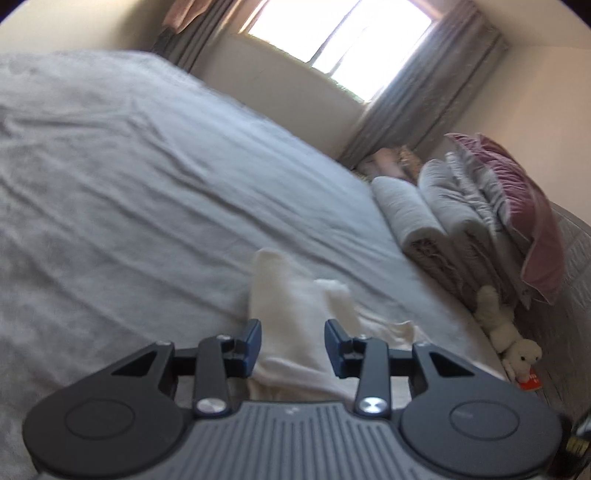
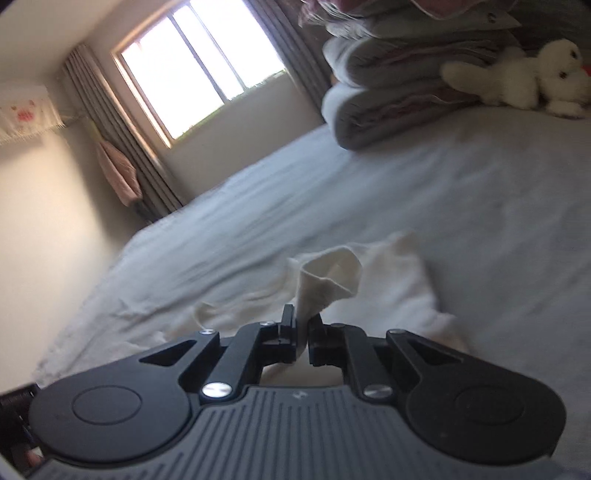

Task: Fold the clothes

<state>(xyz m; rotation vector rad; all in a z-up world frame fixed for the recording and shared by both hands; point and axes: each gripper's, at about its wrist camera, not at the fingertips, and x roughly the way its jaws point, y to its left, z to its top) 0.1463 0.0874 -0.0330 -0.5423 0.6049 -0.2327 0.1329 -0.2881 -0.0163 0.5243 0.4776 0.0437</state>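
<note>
The bed (image 1: pixel 147 184) lies wide and bare toward its far edge below the window (image 1: pixel 332 33); folded quilts (image 1: pixel 443 221) and a plush toy (image 1: pixel 513 343) crowd its right edge. The left gripper (image 1: pixel 293 347) is spread, a cream garment (image 1: pixel 291 295) between its fingers. The right gripper (image 2: pixel 303 332) pinches a garment corner, raised. The cloth is rumpled, near the bed's near edge.

- left gripper (image 1: pixel 293 341): matt black plastic arms, blue pads, shiny metal screws, ribbed grey body
- right gripper (image 2: pixel 303 332): same matt black plastic
- cream garment (image 2: pixel 388 284): soft matt cloth, creased
- bedsheet (image 1: pixel 147 184): grey cloth, wrinkled
- plush toy (image 2: pixel 517 77): fuzzy white
</note>
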